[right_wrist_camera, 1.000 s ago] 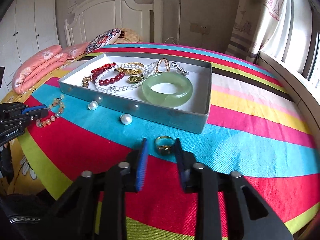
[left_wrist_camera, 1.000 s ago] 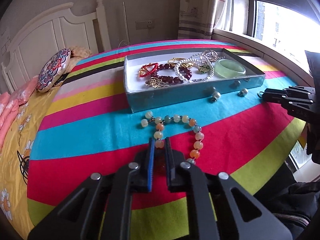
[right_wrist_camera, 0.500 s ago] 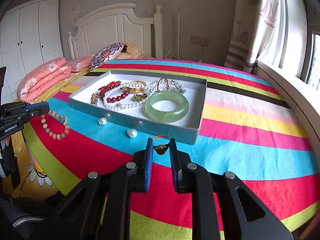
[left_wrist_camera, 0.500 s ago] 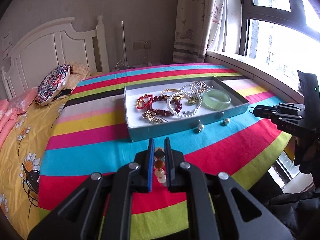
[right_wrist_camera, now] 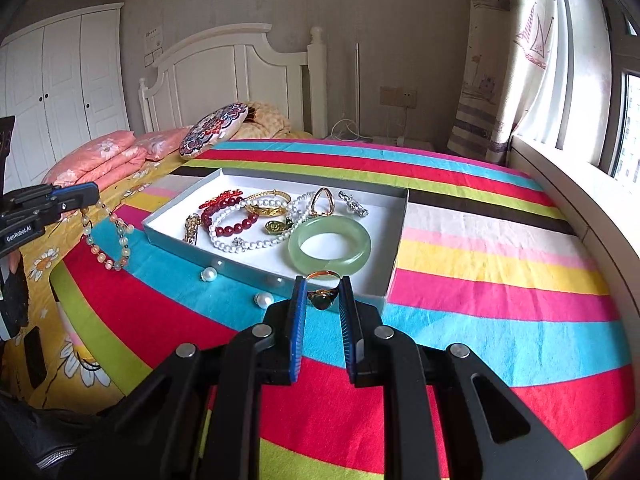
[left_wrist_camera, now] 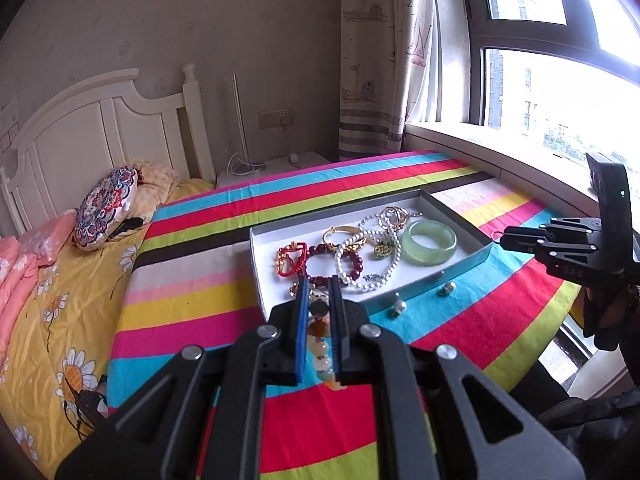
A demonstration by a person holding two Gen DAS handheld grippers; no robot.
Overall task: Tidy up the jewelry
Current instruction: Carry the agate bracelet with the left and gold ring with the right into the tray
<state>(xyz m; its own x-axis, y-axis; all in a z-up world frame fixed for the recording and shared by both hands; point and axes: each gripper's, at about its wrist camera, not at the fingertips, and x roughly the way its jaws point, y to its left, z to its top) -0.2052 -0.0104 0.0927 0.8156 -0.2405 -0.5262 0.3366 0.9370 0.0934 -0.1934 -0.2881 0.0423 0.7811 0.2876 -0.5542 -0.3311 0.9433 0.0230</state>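
The left gripper (left_wrist_camera: 319, 312) has its jaws clamped on a bracelet of pale, orange and green round beads (right_wrist_camera: 105, 240), which hangs free above the striped cloth (right_wrist_camera: 480, 320). The right gripper (right_wrist_camera: 323, 292) has its jaws narrow, pinching a gold ring with a dark green stone (right_wrist_camera: 323, 298) just in front of the shallow grey box (right_wrist_camera: 396, 248). Inside the box lie a pale green jade bangle (right_wrist_camera: 330, 245), a white pearl strand (right_wrist_camera: 256, 240) and dark red beads (right_wrist_camera: 232, 224). 2 loose pearl earrings (right_wrist_camera: 209, 274) rest on the cloth beside the box.

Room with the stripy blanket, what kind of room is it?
Most likely a bedroom: there is a white headboard, pink pillows on a bed, and a white wardrobe.
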